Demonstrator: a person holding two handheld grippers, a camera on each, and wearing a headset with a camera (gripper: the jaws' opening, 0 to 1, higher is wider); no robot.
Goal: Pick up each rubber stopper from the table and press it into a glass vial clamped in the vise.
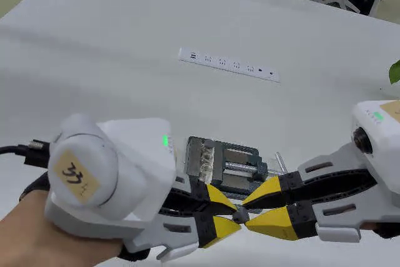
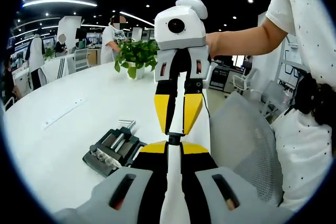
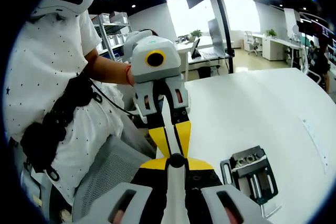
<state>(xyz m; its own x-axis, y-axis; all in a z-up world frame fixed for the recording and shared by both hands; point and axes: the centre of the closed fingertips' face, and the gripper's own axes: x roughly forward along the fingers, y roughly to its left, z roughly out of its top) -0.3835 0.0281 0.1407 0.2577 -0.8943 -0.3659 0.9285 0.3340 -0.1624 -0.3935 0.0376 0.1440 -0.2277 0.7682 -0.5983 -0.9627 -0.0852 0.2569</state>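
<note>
A small, dark, rounded rubber stopper [image 1: 240, 217] hangs above the smooth white bench [image 1: 125, 42], caught between two grippers that meet tip to tip. The left gripper [image 1: 233, 214] comes in from 9 o'clock in the head view, with a bulky glossy white housing behind black arms and wedge-shaped yellow tips. The right gripper [image 1: 249, 212] comes in from 3 o'clock and has the same build. Both sets of jaws are drawn in to the stopper's width and press on it from opposite sides. I cannot tell which of them bears the load.

In the left gripper view the stopper [image 2: 174, 139] sits at the tip of that gripper [image 2: 174, 146], and the right gripper [image 2: 176, 129] points down at it from 12 o'clock. In the right gripper view the stopper [image 3: 177, 160] looks like a black bead.

The vise [image 1: 226, 166] lies on the bench at about 11 o'clock from the stopper, just beyond it. It is dull grey-green cast metal with a bright threaded screw. Clear glass vials [image 1: 203, 157] stand clamped at its left end. A long, flat white power strip [image 1: 228, 65] lies well beyond at 12 o'clock.
</note>
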